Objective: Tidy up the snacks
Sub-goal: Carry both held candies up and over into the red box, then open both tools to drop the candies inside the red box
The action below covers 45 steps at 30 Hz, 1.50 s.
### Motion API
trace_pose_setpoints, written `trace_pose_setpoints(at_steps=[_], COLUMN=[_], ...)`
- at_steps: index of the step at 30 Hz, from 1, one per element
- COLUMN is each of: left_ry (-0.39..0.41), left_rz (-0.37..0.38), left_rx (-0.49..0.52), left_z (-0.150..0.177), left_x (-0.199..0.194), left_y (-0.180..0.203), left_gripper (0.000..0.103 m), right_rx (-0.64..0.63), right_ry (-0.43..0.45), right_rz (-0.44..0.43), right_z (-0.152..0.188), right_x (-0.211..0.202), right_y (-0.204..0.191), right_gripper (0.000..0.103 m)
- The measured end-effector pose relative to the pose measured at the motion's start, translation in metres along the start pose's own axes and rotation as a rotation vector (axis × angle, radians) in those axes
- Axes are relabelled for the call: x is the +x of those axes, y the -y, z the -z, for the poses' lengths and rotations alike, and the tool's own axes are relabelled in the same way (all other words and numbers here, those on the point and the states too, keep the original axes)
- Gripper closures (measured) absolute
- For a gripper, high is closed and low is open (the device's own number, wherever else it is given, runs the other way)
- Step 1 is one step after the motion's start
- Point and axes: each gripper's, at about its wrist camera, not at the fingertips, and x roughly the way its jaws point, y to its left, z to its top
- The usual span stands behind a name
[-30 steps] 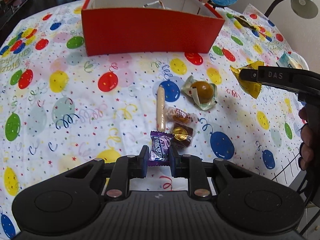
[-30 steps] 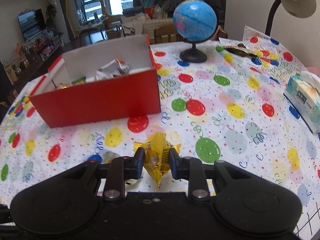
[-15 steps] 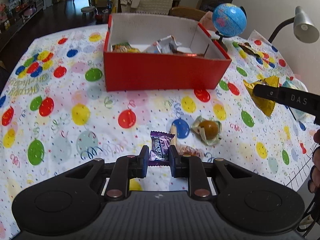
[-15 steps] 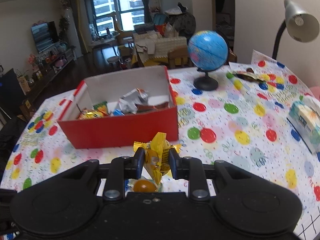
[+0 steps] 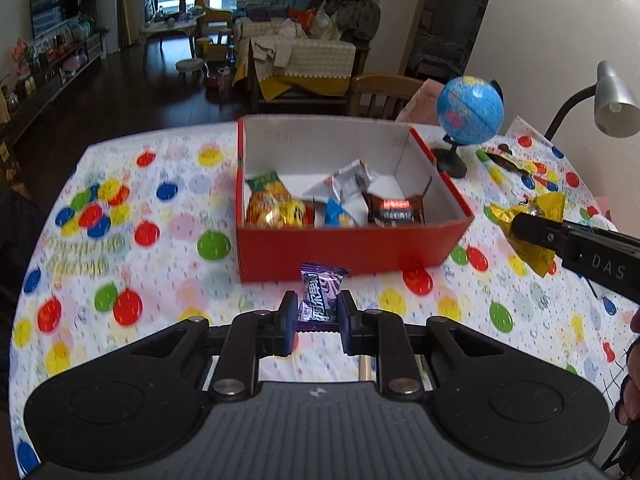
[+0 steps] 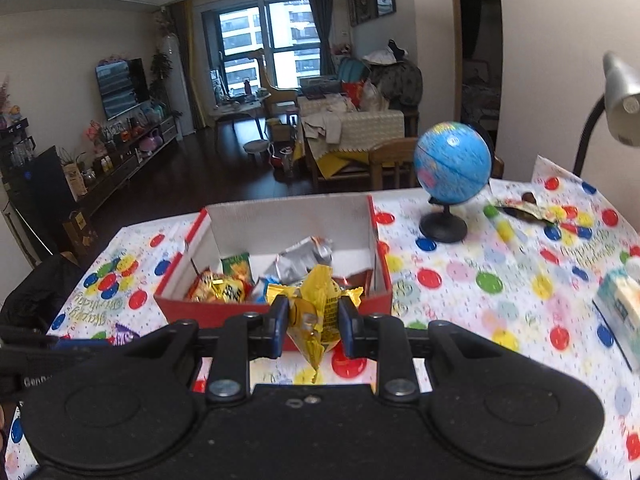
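L gripper [image 5: 316, 314] – jaws clamped on a purple candy [image 5: 320, 295], wrapper upright between the pads, held in the air above the worktop [image 5: 168, 264] w/ its balloon-print cloth. The candy sits in front of the near wall of the red box [image 5: 352, 246], not over the opening.

R gripper [image 6: 314, 318] – jaws clamped on a yellow foil snack [image 6: 316, 314], crinkled ends sticking out above and below the pads. It hangs in the air near the box's front wall [image 6: 180, 312]. In the left wrist view the same yellow snack [image 5: 540, 236] shows at the right, off the box's right corner, w/ the black finger marked "DAS" across it.

Box is open-topped, white inside, and holds several snacks: an orange-yellow bag [image 5: 268, 200] at the left, a blue-white packet [image 5: 338, 214], a brown packet [image 5: 394, 210] at the right, a silver-white wrapper [image 5: 352, 178] behind them.

Beyond the box, to the right: a blue globe [image 5: 470, 110] on a black stand, a grey desk lamp [image 5: 614, 106], a dark wrapper [image 5: 506, 160] lying on the cloth. A tissue pack [image 6: 622, 308] lies at the right edge in the right wrist view. Part of a hand [image 5: 632, 368] shows at the left view's right edge.
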Motion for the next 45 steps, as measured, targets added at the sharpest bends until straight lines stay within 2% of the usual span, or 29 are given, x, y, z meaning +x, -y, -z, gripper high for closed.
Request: trace_pose_setpoints(at_steps=[9,17,27,37,45], left_ry=[0.054,0.063,-0.007,-0.107,-0.167], left_rz=[-0.034,-0.079,-0.096,-0.149,-0.166], left_rx=[0.030,0.069,0.077,0.086,0.076], left_z=[-0.049,-0.084,-0.110,-0.111,-0.108], left_x=[0.014,0.051,0.117,0.179,0.207], left_y=[0.001,0.006,0.004,0.000,-0.006], left_gripper=[0.082,0.082,0.082,0.082,0.082], right_rx=[-0.030,-0.048,-0.063,-0.083,-0.079], right_ry=[0.026,-0.006,-0.099,-0.205,-0.249], right_rz=[-0.018,-0.015,-0.049,-0.059,-0.048], right_z=[-0.032,-0.049,-0.053,-0.041,-0.034], right_x=[0.024,0.063,0.125,0.177,0.195], right_y=[0.001,0.008,0.019,0.017,0.018], right_gripper=[0.078,0.078,0.078,0.078,0.077])
